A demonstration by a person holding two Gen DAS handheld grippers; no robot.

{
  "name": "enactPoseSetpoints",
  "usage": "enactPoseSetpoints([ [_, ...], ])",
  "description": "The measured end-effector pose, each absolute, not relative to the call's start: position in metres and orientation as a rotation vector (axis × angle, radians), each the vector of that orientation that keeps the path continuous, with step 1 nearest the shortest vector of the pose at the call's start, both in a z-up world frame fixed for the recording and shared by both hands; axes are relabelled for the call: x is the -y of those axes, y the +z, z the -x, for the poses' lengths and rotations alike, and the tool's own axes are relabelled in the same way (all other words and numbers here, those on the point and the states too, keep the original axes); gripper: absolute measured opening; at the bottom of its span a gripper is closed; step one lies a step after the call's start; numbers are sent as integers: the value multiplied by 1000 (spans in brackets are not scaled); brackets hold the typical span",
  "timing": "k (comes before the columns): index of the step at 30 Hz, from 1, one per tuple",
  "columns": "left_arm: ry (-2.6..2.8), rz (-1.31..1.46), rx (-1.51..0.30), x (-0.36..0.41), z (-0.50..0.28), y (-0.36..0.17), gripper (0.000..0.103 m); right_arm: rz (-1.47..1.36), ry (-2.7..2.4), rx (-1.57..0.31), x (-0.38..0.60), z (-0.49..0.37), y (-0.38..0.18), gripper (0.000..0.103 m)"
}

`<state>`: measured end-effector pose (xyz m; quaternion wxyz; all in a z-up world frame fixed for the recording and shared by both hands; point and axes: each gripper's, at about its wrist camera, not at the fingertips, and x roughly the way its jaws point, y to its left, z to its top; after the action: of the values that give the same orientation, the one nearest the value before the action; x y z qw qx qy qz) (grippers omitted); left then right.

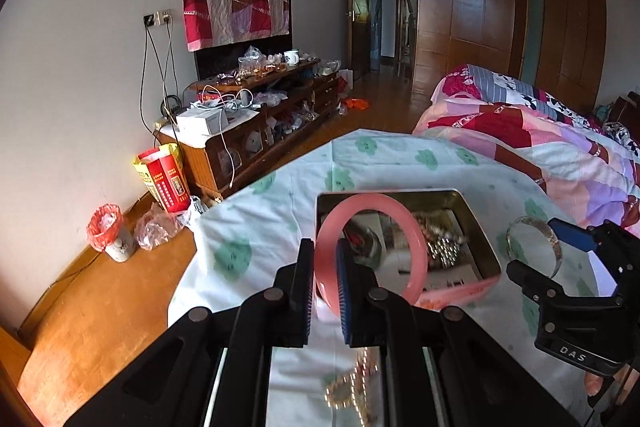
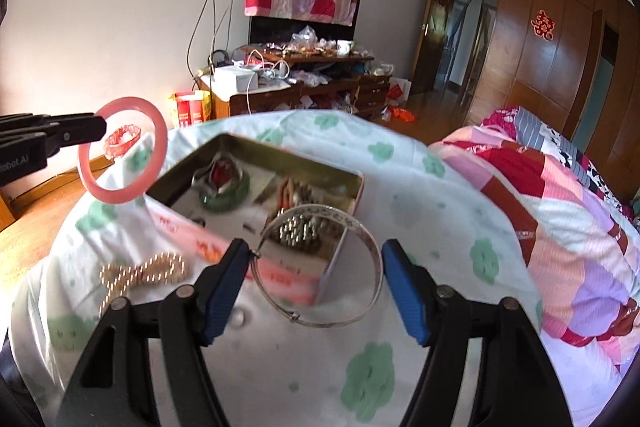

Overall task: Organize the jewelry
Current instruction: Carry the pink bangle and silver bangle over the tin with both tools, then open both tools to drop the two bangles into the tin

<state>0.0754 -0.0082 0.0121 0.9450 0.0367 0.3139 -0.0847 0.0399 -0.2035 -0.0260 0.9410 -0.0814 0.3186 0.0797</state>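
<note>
Only right view shows silver bangle (image 2: 320, 267) spanning right tool (image 2: 316, 287).

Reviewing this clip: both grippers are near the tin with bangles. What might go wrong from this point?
1. The left gripper pinches the pink bangle at a single spot on its rim, so the ring may swivel or slip.
2. The silver bangle sits between the right gripper's wide-set fingers, touching only one; it may not be gripped and could fall.
3. The tin rests on soft bedding and already holds jewelry, so a dropped bangle could tangle or tip it.
</note>
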Motion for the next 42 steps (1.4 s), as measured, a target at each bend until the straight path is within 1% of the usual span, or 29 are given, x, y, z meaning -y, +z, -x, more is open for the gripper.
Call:
enactPoseSetpoints([
  [8,-157,-96,-656,17,-108,9,10,178,154,-616,199,-62,-16,71],
  [17,-147,-122,-669,28,-135,3,10,175,149,-607,196,-84,-17,71],
  [27,-142,-145,-712,37,-154,-13,10,184,144,-642,190,-107,-29,71],
  [42,-141,-189,-755,46,-168,-35,10,183,141,-702,188,-121,-51,71],
])
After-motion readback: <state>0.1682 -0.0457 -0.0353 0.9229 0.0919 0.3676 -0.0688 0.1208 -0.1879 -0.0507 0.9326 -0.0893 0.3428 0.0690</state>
